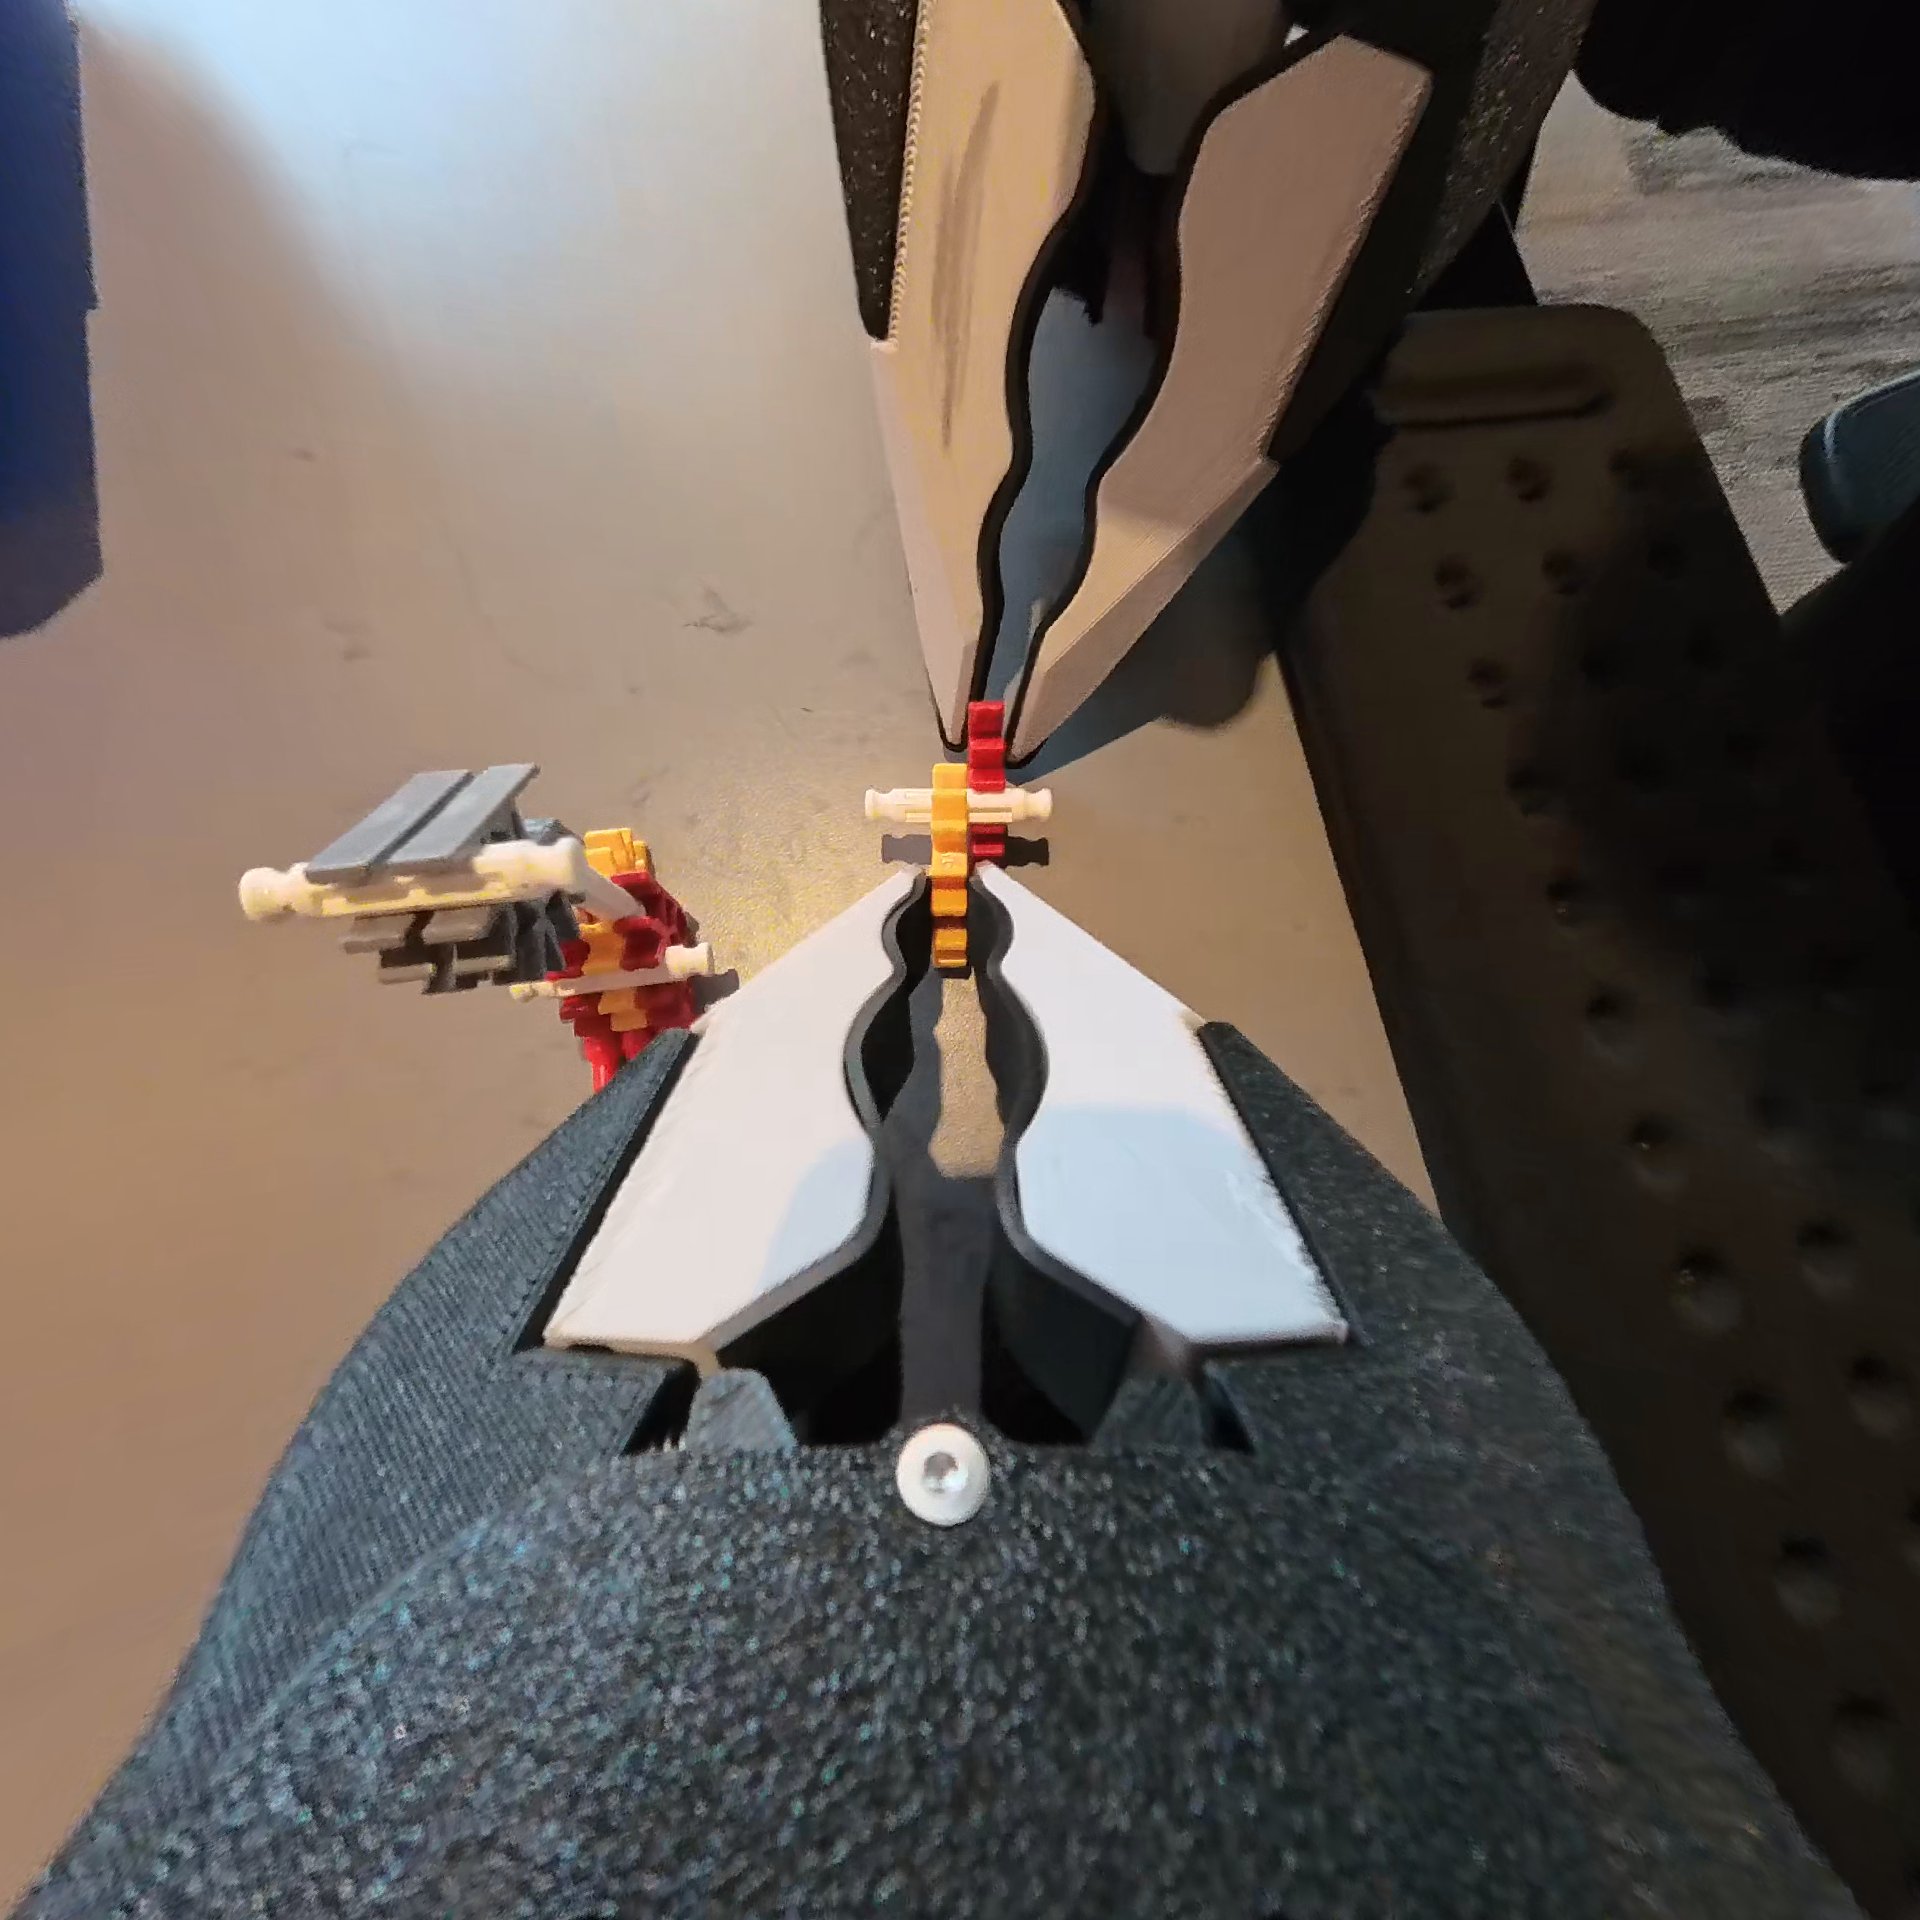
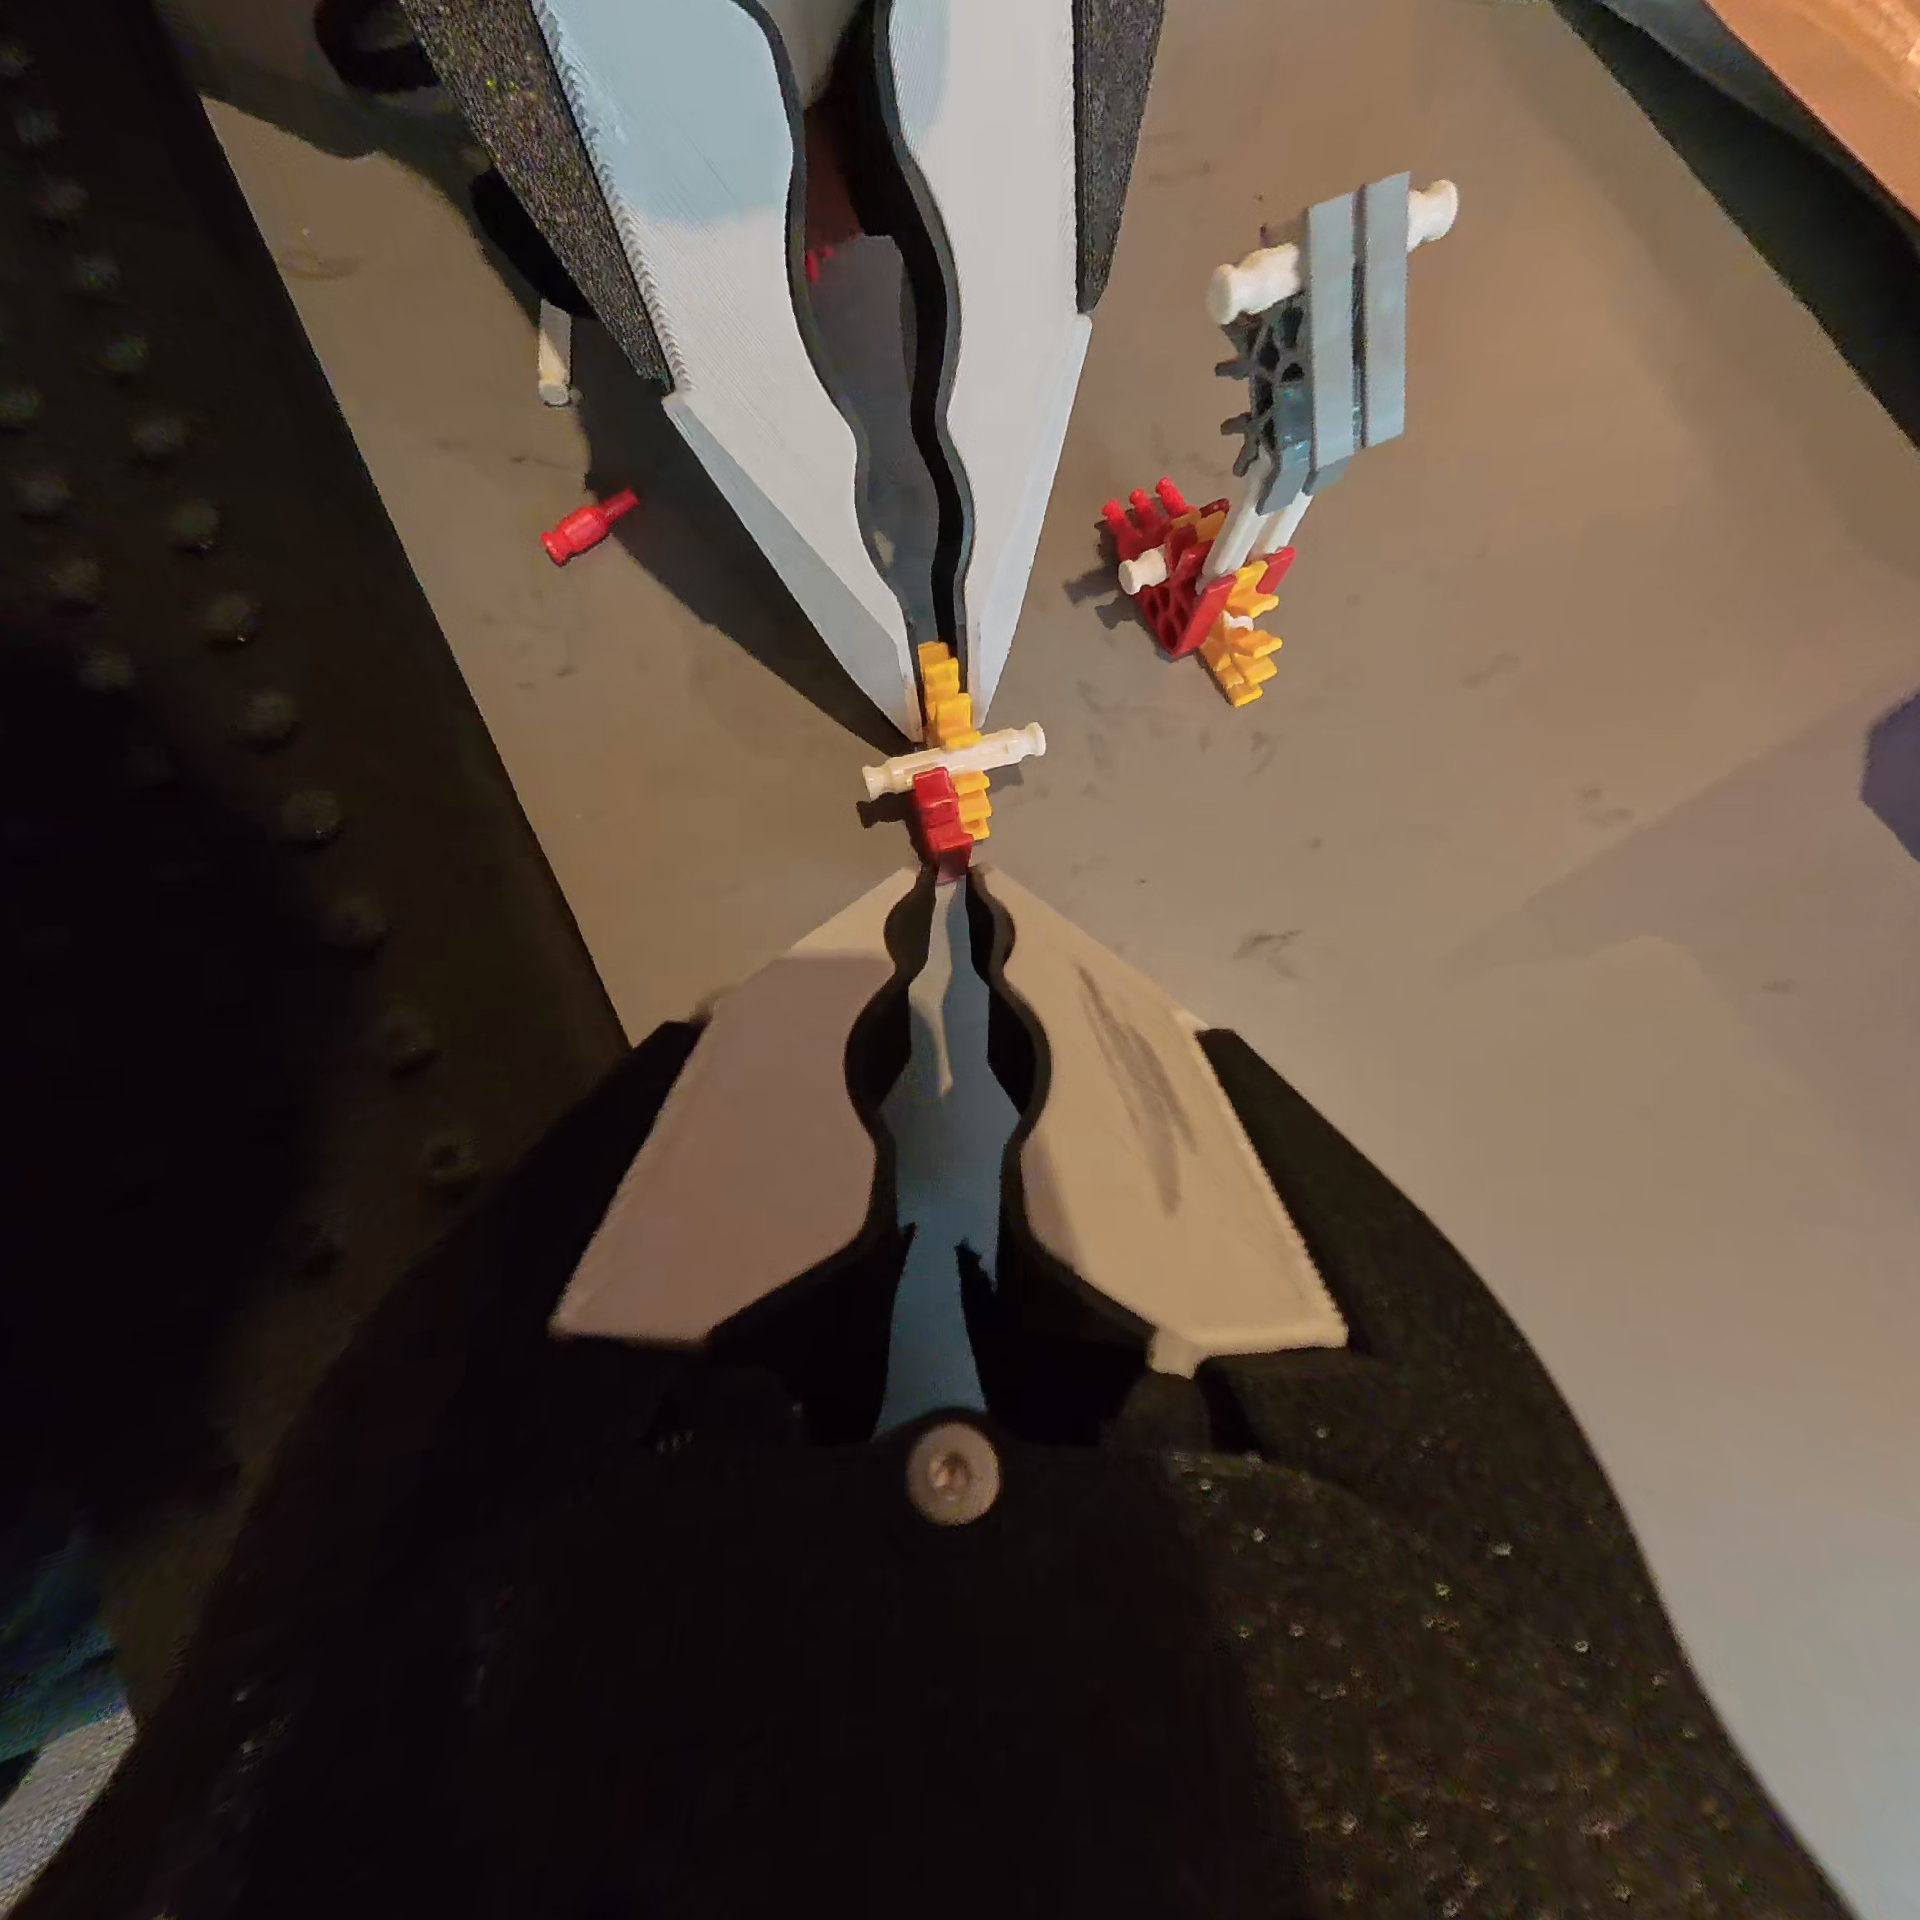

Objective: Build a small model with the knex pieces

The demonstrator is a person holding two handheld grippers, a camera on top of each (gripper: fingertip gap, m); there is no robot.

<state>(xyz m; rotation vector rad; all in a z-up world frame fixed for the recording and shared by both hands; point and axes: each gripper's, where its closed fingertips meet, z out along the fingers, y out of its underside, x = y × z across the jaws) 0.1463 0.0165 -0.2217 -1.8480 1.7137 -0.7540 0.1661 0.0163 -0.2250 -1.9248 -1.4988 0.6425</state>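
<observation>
Two claws (image 1: 951, 883) (image 2: 951, 878) were present; one small connector piece (image 2: 951, 769) between them; one larger assembly (image 2: 1262, 457); one loose red rod (image 2: 587, 527).

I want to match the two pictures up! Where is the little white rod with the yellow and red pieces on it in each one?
Left wrist view: the white rod sits just above centre, crosswise, between the left tool below and the right tool above.
Right wrist view: the rod is again just above centre, slightly tilted.
Shared landmark: the grey, white and red toy assembly on the table, left in one view and upper right in the other.
</observation>
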